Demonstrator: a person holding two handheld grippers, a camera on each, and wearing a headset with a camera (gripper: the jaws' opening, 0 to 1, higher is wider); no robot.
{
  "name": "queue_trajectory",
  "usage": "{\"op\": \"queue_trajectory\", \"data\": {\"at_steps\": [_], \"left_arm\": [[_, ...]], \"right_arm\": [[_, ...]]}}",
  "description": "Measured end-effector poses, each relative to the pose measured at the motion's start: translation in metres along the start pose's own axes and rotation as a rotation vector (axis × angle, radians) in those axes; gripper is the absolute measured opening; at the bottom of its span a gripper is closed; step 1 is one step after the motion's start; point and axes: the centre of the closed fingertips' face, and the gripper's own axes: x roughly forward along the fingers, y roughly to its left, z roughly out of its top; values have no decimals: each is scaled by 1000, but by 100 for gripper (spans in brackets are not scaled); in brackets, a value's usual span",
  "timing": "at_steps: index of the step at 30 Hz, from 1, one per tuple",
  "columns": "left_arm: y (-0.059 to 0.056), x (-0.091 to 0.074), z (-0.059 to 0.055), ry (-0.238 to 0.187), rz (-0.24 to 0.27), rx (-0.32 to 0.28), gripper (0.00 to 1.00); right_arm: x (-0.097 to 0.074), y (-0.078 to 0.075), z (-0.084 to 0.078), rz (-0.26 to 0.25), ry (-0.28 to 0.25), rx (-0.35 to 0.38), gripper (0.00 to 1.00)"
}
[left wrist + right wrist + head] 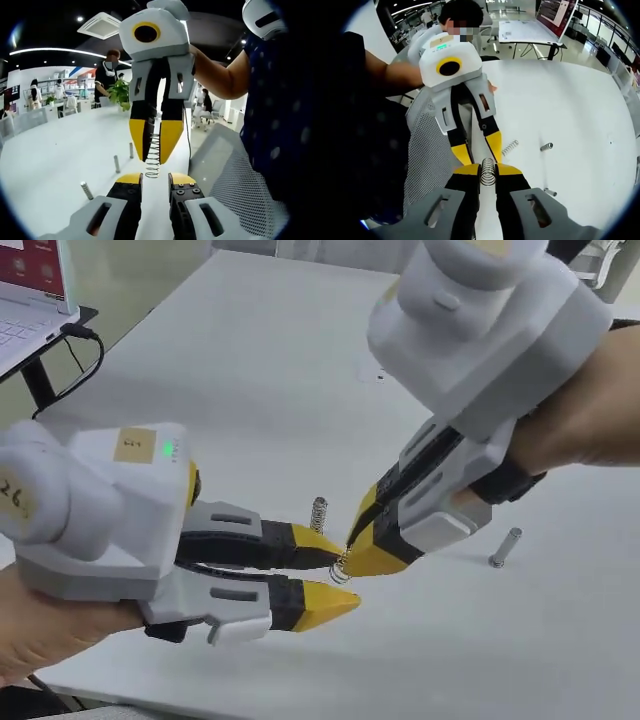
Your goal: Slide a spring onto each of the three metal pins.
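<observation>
1. Right gripper [153, 159]: the jaws are closed narrowly on a spring [152, 156], gripping its upper coils. The lower coils hang free.
2. Left gripper [346, 578]: the jaws are moderately parted, and the spring's free end reaches between their yellow tips. Whether a pin is held there cannot be told.
3. Second spring [319, 512]: on the white table [250, 360], just beyond the jaw tips, toward the near edge of the surface. Whether it sits on a pin cannot be told.
4. Metal pin [116, 163] and further pin [131, 150]: both bare, on the surface well apart from the jaws.
5. Hazards (judgement): the spring is held by a few coils only, so a slack grip could let it spring away across the surface. Too hard a squeeze could deform the coils. A tilted spring would catch on a pin's tip rather than slide on.
6. Writing: a handwritten label [12, 496] on the left gripper appears to read "26". The tan sticker [135, 444] and the laptop [30, 290] screen are illegible.
</observation>
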Motion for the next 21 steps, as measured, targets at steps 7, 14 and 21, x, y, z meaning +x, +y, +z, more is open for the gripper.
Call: {"op": "queue_trajectory", "data": {"at_steps": [7, 14, 21], "left_arm": [[4, -3, -7, 5, 18, -27, 24], [4, -4, -11, 10, 24, -49, 36], [6, -7, -16, 12, 41, -64, 43]], "right_arm": [[-8, -19, -7, -45, 7, 20, 8], [-19, -36, -23, -105, 28, 55, 8], [-32, -55, -40, -160, 48, 98, 8]]}}
